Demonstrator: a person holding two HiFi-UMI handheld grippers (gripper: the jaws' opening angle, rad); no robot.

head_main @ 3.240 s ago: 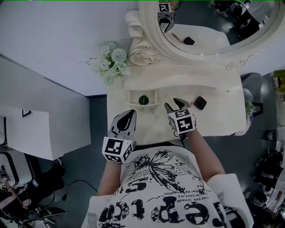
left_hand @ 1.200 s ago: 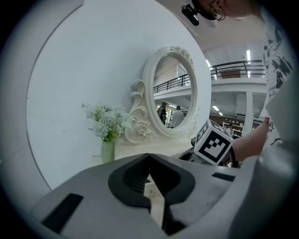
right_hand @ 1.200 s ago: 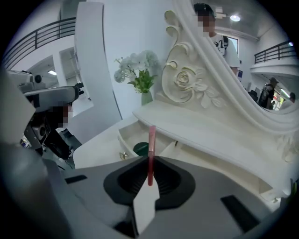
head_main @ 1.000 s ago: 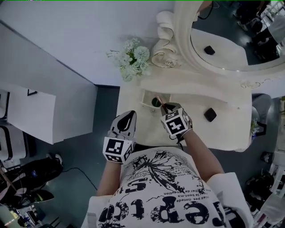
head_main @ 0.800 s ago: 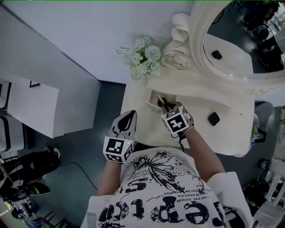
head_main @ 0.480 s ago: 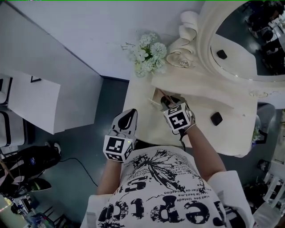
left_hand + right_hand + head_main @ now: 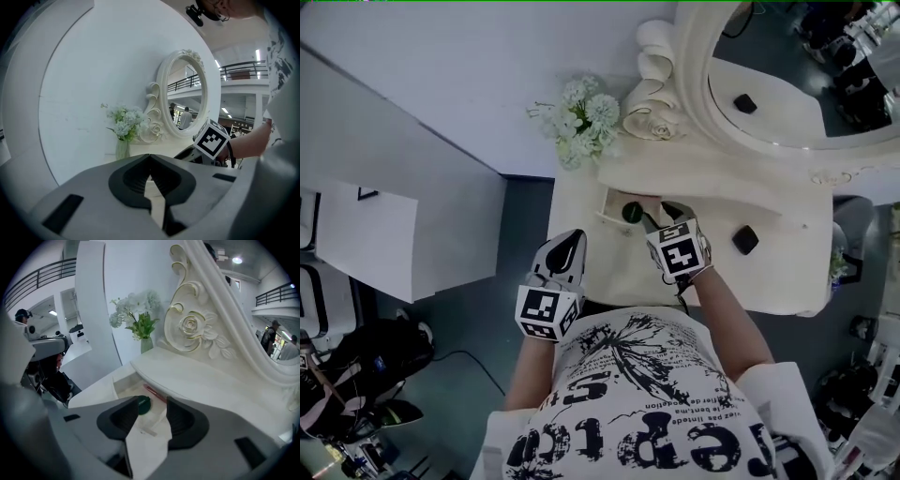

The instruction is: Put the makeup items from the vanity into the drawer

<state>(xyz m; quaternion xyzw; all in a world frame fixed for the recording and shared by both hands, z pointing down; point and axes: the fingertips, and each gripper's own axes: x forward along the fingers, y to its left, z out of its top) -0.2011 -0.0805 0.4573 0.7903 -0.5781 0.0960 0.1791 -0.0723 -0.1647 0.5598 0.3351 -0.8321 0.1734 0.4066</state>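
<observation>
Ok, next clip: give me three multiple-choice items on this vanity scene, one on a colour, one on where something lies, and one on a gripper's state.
1. What colour is the round item in the open drawer?
A. green
B. yellow
C. white

2. Where does the black compact lie?
A. in the drawer
B. on the vanity top, to the right of the right gripper
C. on the floor

3. How do the right gripper's jaws stand?
A. shut on the compact
B. shut on a brush
C. apart, with nothing between them

Answers:
1 A: the right gripper view shows it dark green.
2 B: the head view shows it on the bare top, apart from the gripper.
3 C: the jaws have just been opening, and only the drawer shows through the gap.
</observation>
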